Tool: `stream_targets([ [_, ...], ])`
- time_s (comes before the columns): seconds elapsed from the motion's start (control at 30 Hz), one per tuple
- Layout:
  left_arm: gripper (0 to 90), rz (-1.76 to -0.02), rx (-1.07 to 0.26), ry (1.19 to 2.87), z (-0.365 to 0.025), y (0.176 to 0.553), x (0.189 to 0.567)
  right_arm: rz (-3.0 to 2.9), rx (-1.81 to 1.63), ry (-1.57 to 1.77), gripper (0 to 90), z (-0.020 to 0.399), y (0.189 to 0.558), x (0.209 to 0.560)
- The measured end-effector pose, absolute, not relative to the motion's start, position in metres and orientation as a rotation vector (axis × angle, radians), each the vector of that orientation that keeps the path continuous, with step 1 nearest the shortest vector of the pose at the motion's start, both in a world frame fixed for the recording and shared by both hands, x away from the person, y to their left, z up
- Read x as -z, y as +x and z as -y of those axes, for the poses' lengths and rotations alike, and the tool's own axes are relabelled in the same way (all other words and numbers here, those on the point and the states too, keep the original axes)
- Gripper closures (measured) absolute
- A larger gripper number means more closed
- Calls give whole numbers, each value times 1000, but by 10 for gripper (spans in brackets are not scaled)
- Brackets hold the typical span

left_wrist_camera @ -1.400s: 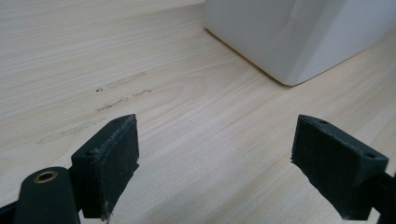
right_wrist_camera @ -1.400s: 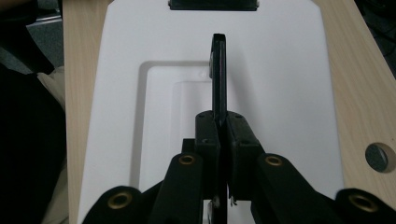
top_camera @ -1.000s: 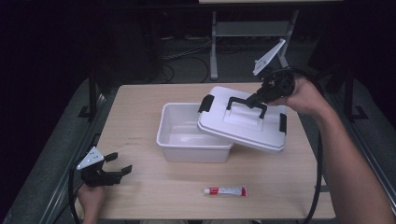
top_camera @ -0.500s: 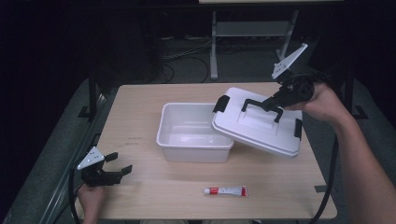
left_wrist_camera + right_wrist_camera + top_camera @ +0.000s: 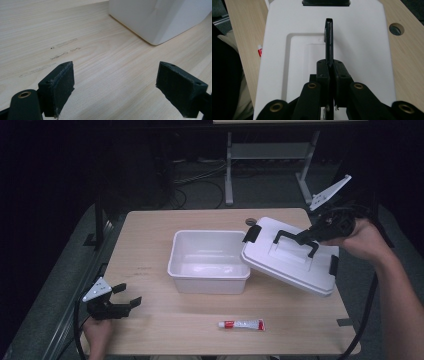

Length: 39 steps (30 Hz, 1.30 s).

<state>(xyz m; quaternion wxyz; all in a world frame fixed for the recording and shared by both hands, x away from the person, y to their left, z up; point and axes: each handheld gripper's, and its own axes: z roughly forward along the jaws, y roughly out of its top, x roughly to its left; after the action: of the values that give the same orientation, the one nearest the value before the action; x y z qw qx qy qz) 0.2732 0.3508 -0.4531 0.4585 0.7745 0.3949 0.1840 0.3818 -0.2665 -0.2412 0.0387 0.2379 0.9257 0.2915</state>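
The left gripper [image 5: 125,296] rests near the desk's [image 5: 150,330] front left corner, its jaws standing wide apart with bare wood between them. An open white bin [image 5: 209,261] sits at the desk's middle. A red-and-white tube [image 5: 242,324] lies near the front edge, in front of the bin. The white lid [image 5: 290,257] hangs tilted over the desk's right side, its left edge by the bin's right rim. The right gripper [image 5: 303,236] has its jaws clamped on the lid's black handle [image 5: 329,37].

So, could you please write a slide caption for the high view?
Right tongs carry the white lid by its black handle, beside the open white box.
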Motion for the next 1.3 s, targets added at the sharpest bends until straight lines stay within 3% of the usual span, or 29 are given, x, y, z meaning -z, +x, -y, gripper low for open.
stream_targets([
  [1.03,143,-971,-455,1911,-350,273,452,-2775,-932,907,846,315,360,288],
  [1.3,143,-967,-455,1915,-350,272,452,-2783,-926,951,845,317,360,314],
])
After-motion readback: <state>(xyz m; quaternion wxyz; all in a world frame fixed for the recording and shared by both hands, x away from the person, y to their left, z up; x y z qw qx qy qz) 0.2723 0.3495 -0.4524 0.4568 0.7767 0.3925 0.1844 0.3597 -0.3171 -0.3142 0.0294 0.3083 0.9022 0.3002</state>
